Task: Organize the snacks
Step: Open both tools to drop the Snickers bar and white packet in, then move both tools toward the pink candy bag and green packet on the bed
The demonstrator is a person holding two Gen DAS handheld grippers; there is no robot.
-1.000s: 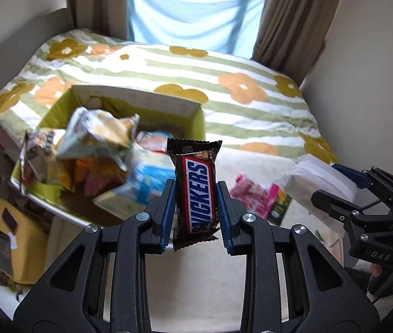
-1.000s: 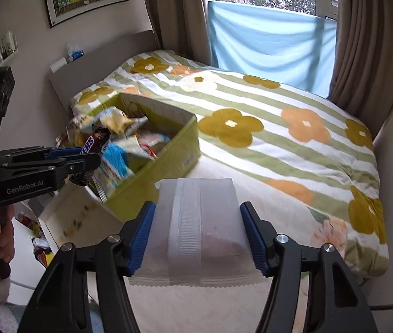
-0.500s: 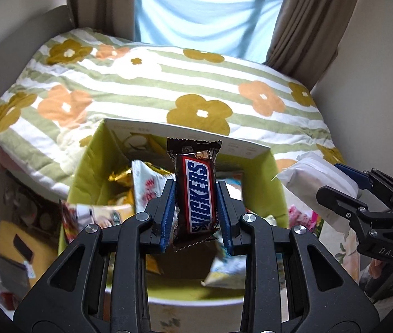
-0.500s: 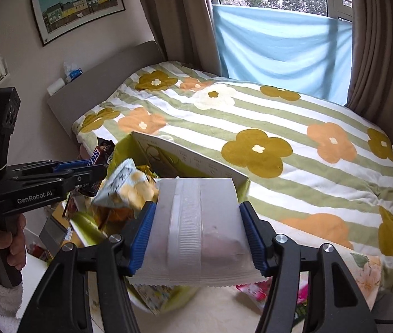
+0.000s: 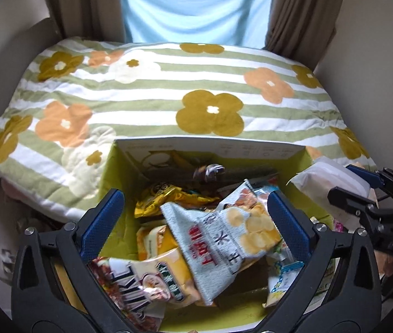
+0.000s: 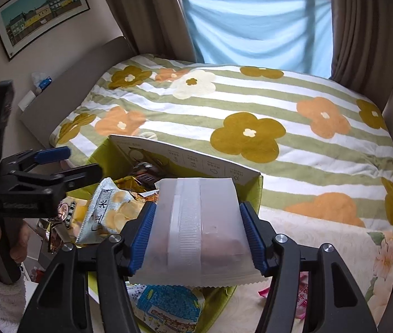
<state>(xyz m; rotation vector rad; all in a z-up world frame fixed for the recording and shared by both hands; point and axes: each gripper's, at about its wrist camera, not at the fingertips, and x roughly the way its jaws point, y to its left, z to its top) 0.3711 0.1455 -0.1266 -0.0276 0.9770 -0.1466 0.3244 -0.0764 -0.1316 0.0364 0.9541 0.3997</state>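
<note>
1. Since half a second earlier, your left tongs (image 5: 196,213) had just sprung open over the green box (image 5: 118,172); the chocolate bar they were carrying was gone from between them, and a dark blurred shape (image 5: 208,172) near the box's far wall was probably that bar dropping in.
2. Your left tongs stood spread as wide as they go, with nothing between the blue pads; the pale blue chip bag (image 5: 224,238) only lay below them in the box.
3. Your right tongs (image 6: 197,238) were part-closed on the frosted white packet (image 6: 199,222), pads pressing both its long edges, and held it over the box's near right corner.
4. The box sat on the worktop beside the flowered bed (image 6: 251,138), already heaped with snack bags; a pink wrapper (image 6: 301,299) lay outside it on the worktop.
5. What could have gone wrong:
   - The pile was high, so the white packet, released where it hung, could have slid off the chip bag and over the rim.
   - The packet was soft and gripped only at its edges; a firmer squeeze might have crushed what was inside.
   - Your two tools were close together over the box, and a quick swing could have knocked one against the other.
</note>
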